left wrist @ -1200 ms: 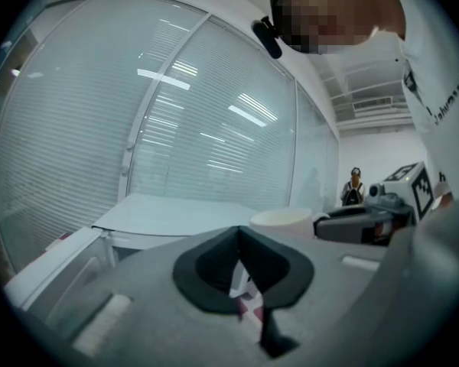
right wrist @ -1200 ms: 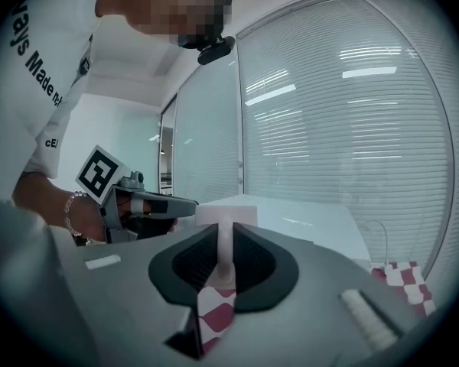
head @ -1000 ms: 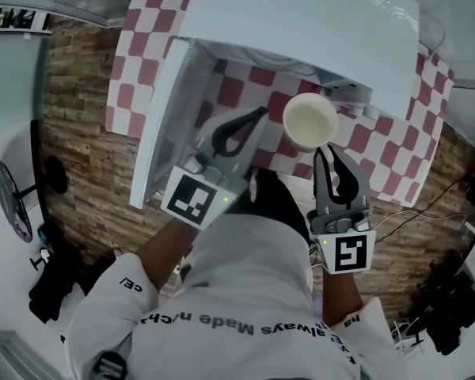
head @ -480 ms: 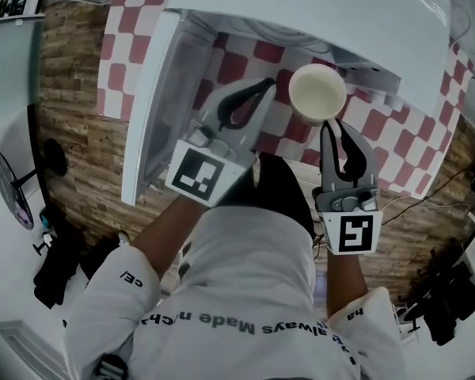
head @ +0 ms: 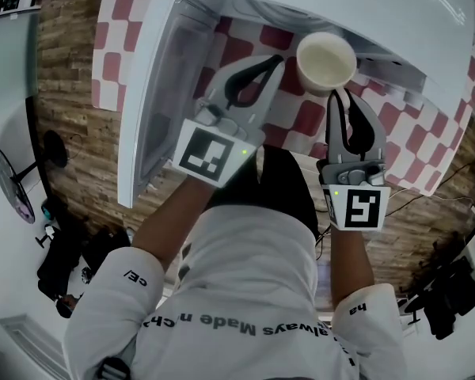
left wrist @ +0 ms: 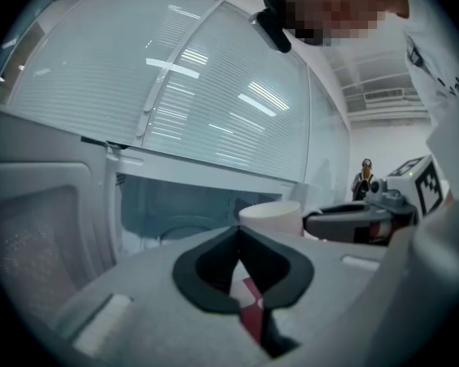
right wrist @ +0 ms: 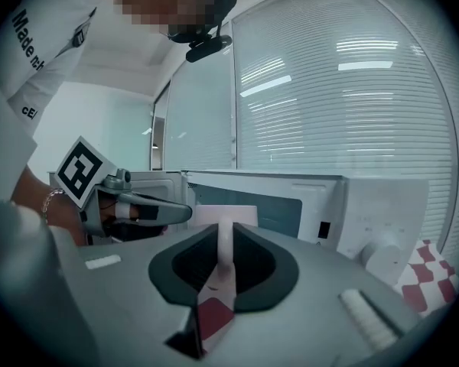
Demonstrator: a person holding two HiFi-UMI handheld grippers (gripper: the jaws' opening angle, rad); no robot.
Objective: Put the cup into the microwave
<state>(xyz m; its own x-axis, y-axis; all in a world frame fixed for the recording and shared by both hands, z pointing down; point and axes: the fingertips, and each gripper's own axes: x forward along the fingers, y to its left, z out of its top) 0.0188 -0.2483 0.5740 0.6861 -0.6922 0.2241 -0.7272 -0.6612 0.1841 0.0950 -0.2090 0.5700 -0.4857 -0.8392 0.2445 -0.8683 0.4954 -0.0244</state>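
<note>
Microwave door (head: pixel 146 93) hangs wide open on the left, over the left edge of the checkered tabletop (head: pixel 115 22), so the cavity mouth has room. The left gripper (head: pixel 275 60) hovers in front of it, jaws pressed together with nothing in them. The cup (head: pixel 326 58) is upright at the front edge of the microwave (head: pixel 340 6), toward its right. The right gripper (head: pixel 340 95) is pinched onto the cup's wall.
</note>
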